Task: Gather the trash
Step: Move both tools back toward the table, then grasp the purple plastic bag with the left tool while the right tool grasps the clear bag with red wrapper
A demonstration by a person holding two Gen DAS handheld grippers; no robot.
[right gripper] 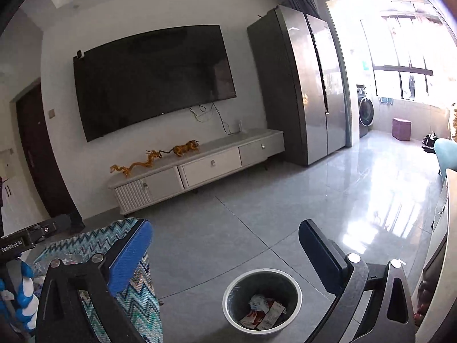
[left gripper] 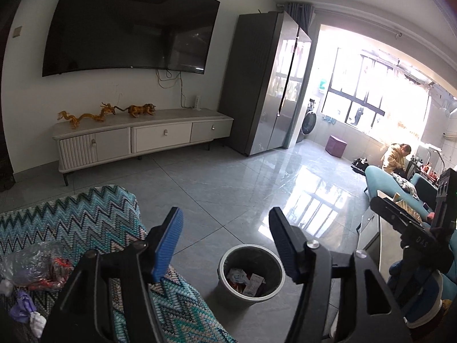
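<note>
**Both grippers empty above the bin, more trash waiting on the couch**

Left wrist view: the left gripper (left gripper: 225, 243) is spread wide and carries nothing; its blue-padded fingers (left gripper: 168, 245) frame the grey tiled floor (left gripper: 228, 177). Below and between them stands the trash bin (left gripper: 251, 271), round and dark inside, already holding several paper wrappers (left gripper: 247, 281). To the left lies the zigzag blanket (left gripper: 85, 223), and on it, near the lower-left edge, a crumpled clear plastic bag (left gripper: 34, 260) with red scraps, plus purple and white crumpled bits (left gripper: 24, 308). At the far right the other device is partly visible.

Right wrist view: the right gripper (right gripper: 225, 254) is likewise wide apart and empty. The bin sits on the floor just under the gap between its fingers, wrappers inside, with the blanket's edge just beside it to the left. The couch trash is mostly hidden behind the left finger here.

Judging by this, one drop seems finished and the step in hand is going for the next piece. That calls for swinging a gripper left and down to the plastic bag, pinching the loose film without snagging the blanket, then carrying it over the bin's mouth.
</note>
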